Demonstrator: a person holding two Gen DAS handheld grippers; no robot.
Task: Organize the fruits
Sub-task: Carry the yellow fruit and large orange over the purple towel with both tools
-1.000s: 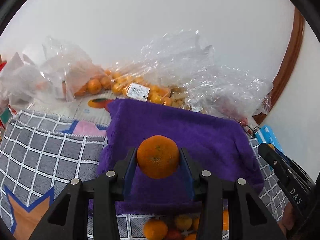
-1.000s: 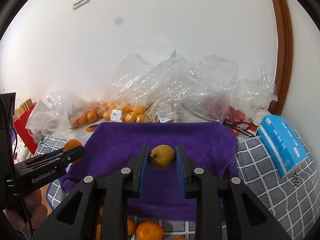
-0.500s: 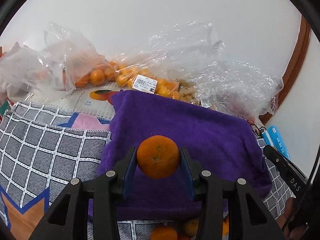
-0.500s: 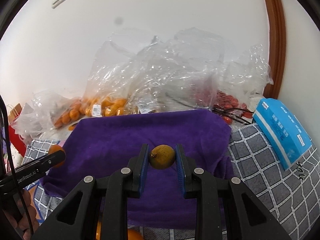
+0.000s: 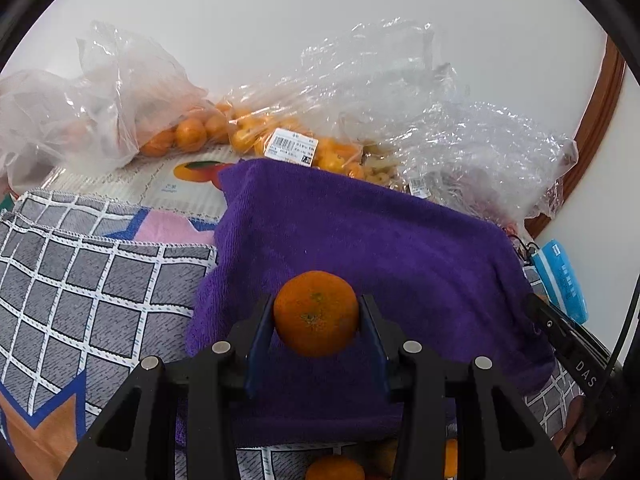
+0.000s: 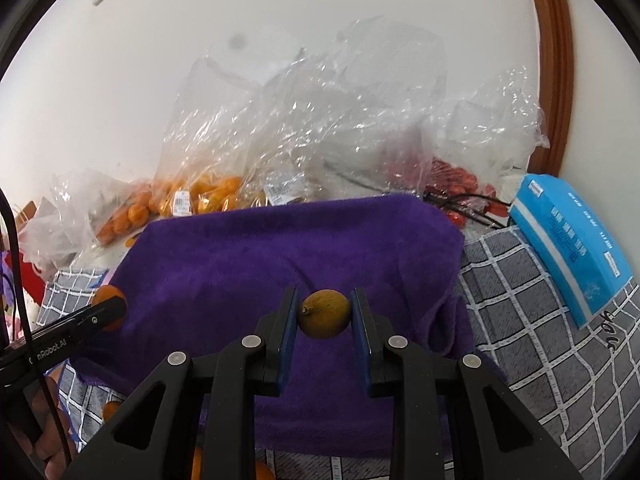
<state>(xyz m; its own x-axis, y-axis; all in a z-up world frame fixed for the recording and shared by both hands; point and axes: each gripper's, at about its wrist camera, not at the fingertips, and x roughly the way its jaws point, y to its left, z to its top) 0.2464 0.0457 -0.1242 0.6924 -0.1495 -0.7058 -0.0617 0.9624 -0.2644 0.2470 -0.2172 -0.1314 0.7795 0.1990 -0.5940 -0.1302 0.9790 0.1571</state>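
Lettering "DAS" on right gripper (image 5: 576, 354)

Bare purple towel (image 5: 360, 240), plastic bags (image 5: 420, 120) behind

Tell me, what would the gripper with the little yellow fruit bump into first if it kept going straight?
Probably the purple towel. The right gripper, shut on the small yellow fruit, points down at it; how far off is hard to tell.

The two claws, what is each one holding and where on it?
Left claw grips an orange by its opposite sides; right claw grips a yellow fruit the same way.
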